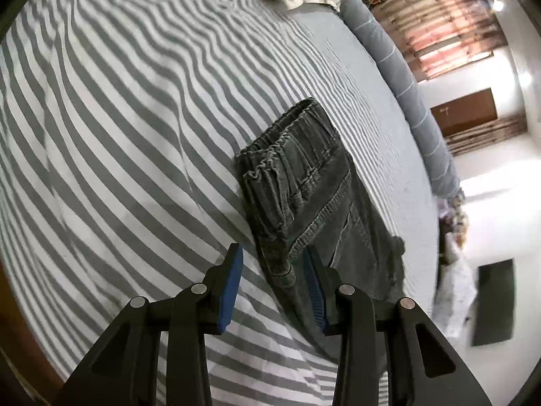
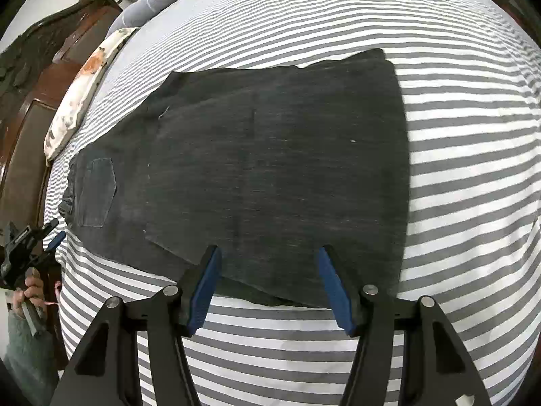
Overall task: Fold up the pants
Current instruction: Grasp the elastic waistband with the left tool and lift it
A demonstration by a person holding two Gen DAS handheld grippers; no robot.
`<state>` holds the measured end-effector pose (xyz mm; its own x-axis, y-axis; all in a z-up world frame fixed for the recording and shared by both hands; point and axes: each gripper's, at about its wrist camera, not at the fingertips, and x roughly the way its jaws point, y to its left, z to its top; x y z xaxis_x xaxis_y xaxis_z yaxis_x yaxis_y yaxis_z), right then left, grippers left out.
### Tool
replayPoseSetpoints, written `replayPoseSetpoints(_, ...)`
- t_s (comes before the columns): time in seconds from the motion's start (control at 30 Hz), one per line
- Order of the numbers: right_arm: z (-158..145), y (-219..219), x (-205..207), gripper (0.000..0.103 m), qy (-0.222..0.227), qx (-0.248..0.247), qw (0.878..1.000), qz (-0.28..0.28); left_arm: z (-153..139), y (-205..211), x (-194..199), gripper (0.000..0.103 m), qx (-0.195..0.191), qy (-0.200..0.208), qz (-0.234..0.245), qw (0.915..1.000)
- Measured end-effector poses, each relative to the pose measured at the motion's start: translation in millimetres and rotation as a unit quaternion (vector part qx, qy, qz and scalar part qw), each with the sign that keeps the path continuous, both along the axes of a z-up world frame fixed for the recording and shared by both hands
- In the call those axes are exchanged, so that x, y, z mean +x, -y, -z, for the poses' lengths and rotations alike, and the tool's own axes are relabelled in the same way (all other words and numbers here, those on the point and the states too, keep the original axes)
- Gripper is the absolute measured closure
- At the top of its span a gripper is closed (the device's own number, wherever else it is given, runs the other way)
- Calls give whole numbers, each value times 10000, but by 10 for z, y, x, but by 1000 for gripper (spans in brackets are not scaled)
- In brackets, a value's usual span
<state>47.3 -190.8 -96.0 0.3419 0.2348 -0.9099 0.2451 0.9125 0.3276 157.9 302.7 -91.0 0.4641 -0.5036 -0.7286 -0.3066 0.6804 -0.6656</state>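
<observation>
Dark grey pants [image 2: 270, 152] lie flat on the striped bed sheet [image 2: 473, 169], one leg stacked on the other, with a back pocket [image 2: 96, 189] facing up at the waistband end. My right gripper [image 2: 270, 252] hovers open over the near edge of the legs, nothing between its blue pads. In the left wrist view the gathered waistband [image 1: 287, 155] is in front of my left gripper [image 1: 273, 248]. It is open, and the pants' edge lies under the gap without the pads pressing it. The right wrist view shows the left gripper [image 2: 55, 233] beside the waistband, held by a hand [image 2: 30, 287].
A patterned pillow [image 2: 81, 88] lies near the wooden headboard [image 2: 50, 84]. A grey rolled bolster [image 1: 405, 84] runs along the bed's far side. Beyond it are the white floor and a dark mat [image 1: 493, 304]. The striped sheet spreads wide around the pants.
</observation>
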Motion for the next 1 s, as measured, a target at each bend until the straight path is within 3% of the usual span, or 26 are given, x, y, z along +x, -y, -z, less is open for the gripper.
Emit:
replayPoseSetpoints(0.33, 50, -79, 88, 46, -161, -56, 9999, -7, 295, -36, 313, 64, -192, -56, -103, 9997)
replayPoseSetpoints(0.53, 48, -124, 194, 46, -122, -113, 9999, 24, 410, -78, 419, 59, -489, 109, -169, 9986)
replayPoseSetpoints(0.73, 90, -253, 343, 46, -140, -384, 9991, -103, 405, -59, 609, 57, -459, 199, -266, 9984)
replayPoseSetpoints(0.83, 110, -332, 374, 38, -122, -524, 9983, -202, 372, 5, 632, 57, -318, 272, -280, 9987)
replayPoseSetpoints(0.87, 113, -349, 379, 37, -117, -549, 9982, -222, 350, 36, 637, 60, -236, 294, -265, 9989)
replayPoseSetpoints(0.93, 125, -365, 387, 36, -135, -599, 9977, -272, 291, 85, 628, 74, -24, 384, -204, 9991)
replayPoseSetpoints(1.0, 121, -367, 384, 36, -137, -612, 9976, -284, 242, 134, 638, 77, 180, 409, -168, 9989)
